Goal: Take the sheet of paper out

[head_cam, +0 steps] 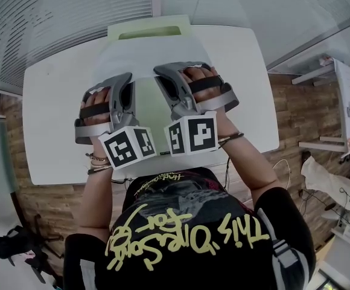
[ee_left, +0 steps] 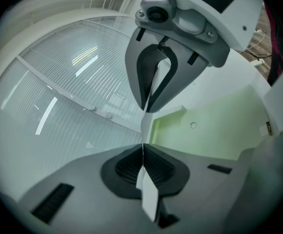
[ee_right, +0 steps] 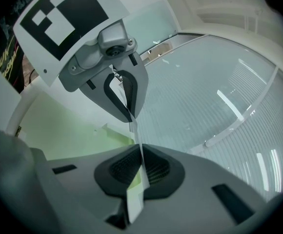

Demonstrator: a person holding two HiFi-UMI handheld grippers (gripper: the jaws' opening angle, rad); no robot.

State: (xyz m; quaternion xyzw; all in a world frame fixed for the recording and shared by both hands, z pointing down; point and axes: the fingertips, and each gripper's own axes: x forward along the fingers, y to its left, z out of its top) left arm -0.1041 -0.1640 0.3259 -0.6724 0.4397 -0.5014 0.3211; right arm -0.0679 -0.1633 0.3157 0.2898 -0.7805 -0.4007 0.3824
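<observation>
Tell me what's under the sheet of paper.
A light green folder on the white table. How far the folder reaches beneath the sheet is covered.

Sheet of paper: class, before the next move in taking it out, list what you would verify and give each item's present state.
1. Left gripper shut on the sheet of paper: ok.
2. Right gripper shut on the same sheet: ok.
3. Sheet runs straight from one gripper to the other, with no visible sag: ok.
4. Green folder lies flat on the white table: ok.
5. Sheet fully free of the folder: cannot tell, because the hands and grippers cover it in the head view.
6. Nothing holds the folder down: not ok if the sheet drags on it.
</observation>
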